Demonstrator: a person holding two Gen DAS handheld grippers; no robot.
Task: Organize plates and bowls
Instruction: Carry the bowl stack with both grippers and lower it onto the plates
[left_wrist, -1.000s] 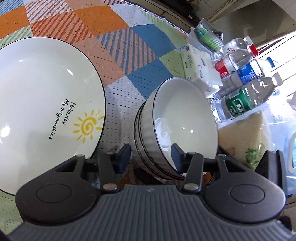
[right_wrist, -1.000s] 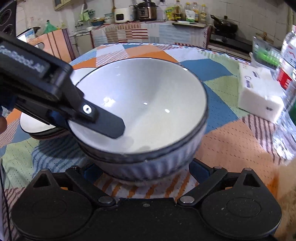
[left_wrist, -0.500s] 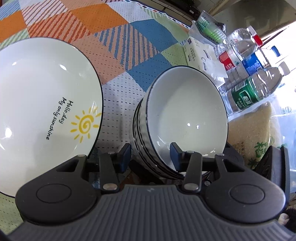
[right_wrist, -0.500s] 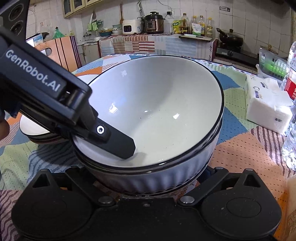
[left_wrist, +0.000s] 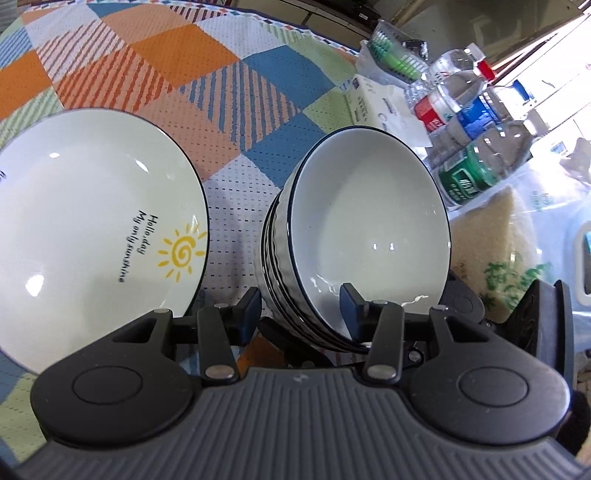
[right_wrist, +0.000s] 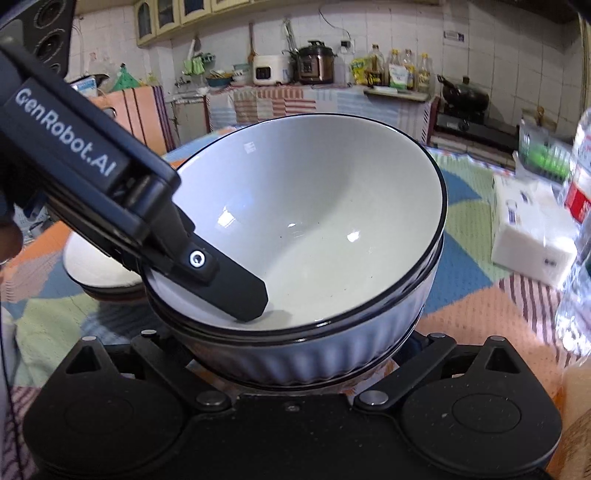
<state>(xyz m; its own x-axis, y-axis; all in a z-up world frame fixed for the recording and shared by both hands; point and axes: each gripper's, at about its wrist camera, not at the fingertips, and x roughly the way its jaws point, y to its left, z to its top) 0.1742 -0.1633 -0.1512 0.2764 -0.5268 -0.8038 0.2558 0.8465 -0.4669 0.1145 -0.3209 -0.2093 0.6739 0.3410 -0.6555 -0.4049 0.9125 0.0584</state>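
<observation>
A stack of white ribbed bowls with black rims is held above the patchwork tablecloth. My left gripper is shut on the stack's near wall, one finger inside the top bowl, one outside. In the right wrist view the bowl stack fills the middle, with the left gripper's finger inside it. My right gripper has its jaws spread wide around the stack's base; its fingertips are hidden under the bowls. A white plate with a yellow sun lies to the left, on a plate stack.
Several water bottles, a tissue pack and a bag of rice stand to the right of the bowls. The tissue pack and a bottle also show at right. A kitchen counter lies behind.
The bowl stack has risen and tilted toward the right wrist camera, held by my left gripper. The right gripper stays spread under it.
</observation>
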